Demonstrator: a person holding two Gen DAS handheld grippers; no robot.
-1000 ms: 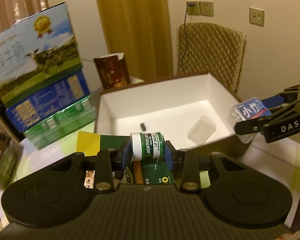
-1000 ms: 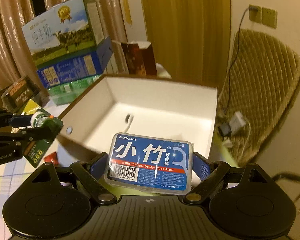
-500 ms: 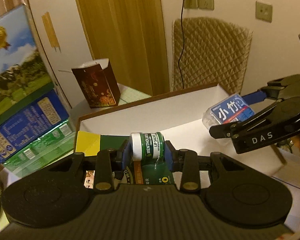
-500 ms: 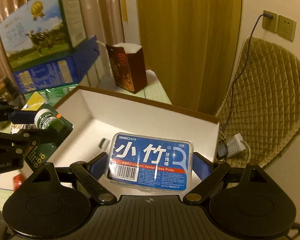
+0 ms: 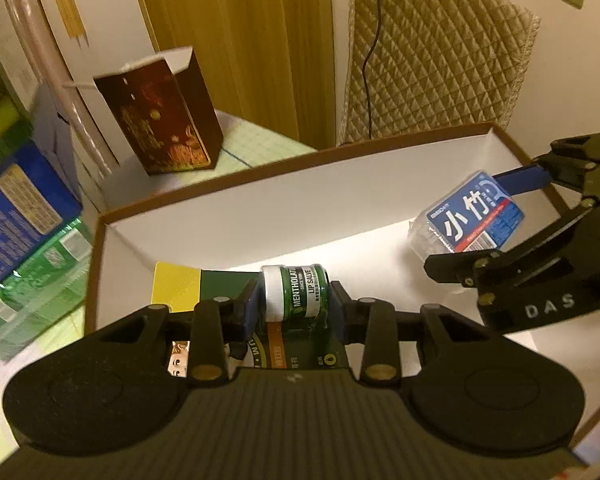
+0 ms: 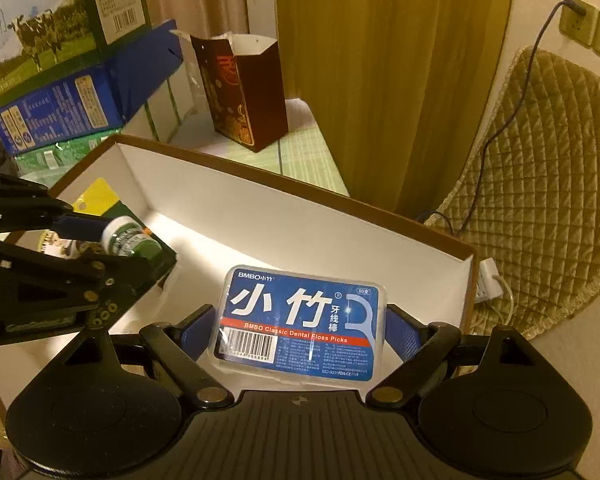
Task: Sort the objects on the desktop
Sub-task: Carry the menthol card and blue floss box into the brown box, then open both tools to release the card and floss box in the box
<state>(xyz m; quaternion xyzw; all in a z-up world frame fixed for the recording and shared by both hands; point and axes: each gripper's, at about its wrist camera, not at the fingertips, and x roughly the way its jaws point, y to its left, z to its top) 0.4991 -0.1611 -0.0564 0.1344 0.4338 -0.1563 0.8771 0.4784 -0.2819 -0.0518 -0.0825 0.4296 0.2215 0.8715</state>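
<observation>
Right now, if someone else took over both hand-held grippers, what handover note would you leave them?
Left hand-held gripper: shut on the carded lip salve, held over the box.
Right hand-held gripper: shut on the floss picks, also over the box's open top.
Done: both items picked up and carried to the box.
Left: lower and release each inside. Other desk items to sort are not visible here.
</observation>
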